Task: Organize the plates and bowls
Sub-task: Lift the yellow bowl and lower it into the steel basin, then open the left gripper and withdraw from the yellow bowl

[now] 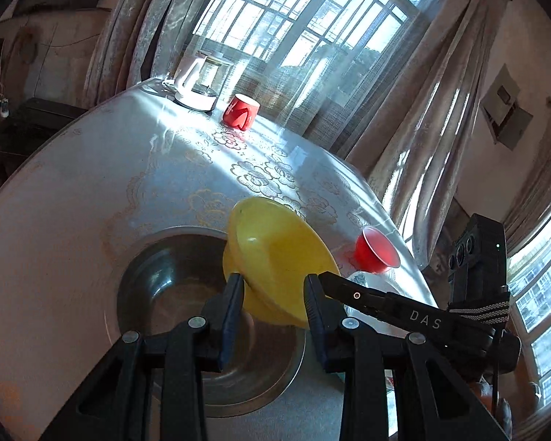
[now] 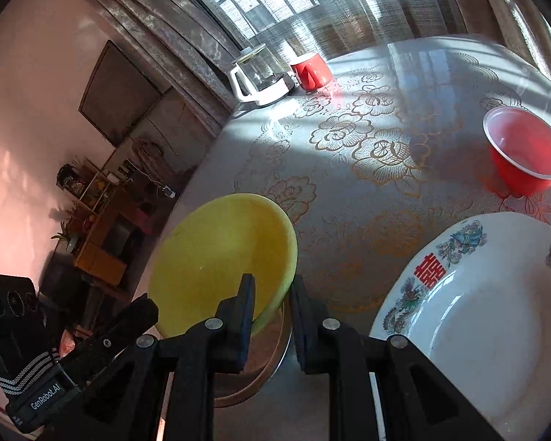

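A yellow bowl [image 1: 275,242] hangs tilted above a steel dish [image 1: 165,294] on the table. My left gripper [image 1: 274,294] is shut on the bowl's lower part, one finger on each side. My right gripper [image 2: 272,294] is shut on the rim of the yellow bowl [image 2: 220,257]. It reaches in from the right in the left wrist view, its tip against the bowl. Part of the steel dish [image 2: 268,360] shows beneath the bowl. A white plate with a coloured pattern [image 2: 477,312] lies to the right. Beyond it stands a red plastic bowl [image 2: 525,150].
The table [image 2: 349,220] has a pale flowered cloth. At its far edge by the window stand a glass kettle [image 2: 259,77] and a red mug [image 2: 310,70]. The table's left edge drops off beside the yellow bowl, with shelves and furniture beyond.
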A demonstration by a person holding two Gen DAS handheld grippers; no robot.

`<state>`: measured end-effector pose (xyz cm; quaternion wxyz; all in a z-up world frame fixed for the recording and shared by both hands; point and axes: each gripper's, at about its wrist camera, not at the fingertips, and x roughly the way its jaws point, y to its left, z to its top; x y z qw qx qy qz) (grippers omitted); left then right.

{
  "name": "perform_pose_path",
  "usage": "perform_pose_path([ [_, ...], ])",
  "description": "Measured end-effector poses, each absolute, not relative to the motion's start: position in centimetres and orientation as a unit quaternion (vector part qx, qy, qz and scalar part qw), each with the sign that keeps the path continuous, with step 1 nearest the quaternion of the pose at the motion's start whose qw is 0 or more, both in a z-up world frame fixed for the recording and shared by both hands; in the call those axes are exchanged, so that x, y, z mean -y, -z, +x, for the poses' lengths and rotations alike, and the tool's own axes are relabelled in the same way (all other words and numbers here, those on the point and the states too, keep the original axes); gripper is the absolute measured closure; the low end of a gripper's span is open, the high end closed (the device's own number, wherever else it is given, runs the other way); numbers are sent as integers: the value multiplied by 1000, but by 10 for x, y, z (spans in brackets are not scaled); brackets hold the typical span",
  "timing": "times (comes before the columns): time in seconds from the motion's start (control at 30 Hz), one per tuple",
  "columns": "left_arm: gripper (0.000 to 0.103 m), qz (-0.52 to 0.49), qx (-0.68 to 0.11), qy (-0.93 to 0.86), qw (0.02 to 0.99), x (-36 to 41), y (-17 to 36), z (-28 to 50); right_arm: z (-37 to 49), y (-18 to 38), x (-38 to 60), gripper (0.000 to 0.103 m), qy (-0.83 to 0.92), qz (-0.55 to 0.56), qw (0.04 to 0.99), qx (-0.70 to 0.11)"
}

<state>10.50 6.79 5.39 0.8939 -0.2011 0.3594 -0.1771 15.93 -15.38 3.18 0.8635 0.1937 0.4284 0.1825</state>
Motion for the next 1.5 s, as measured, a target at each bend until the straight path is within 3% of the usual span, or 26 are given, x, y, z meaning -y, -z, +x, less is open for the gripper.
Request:
perform_pose_path([
  [1.0, 70, -222, -415, 126, 873, -100, 2, 95, 150, 0, 97, 83, -183, 81, 861, -467],
  [1.5, 69, -220, -420, 111, 874, -102, 0, 91, 144, -1, 79, 71, -190, 13, 862, -470],
])
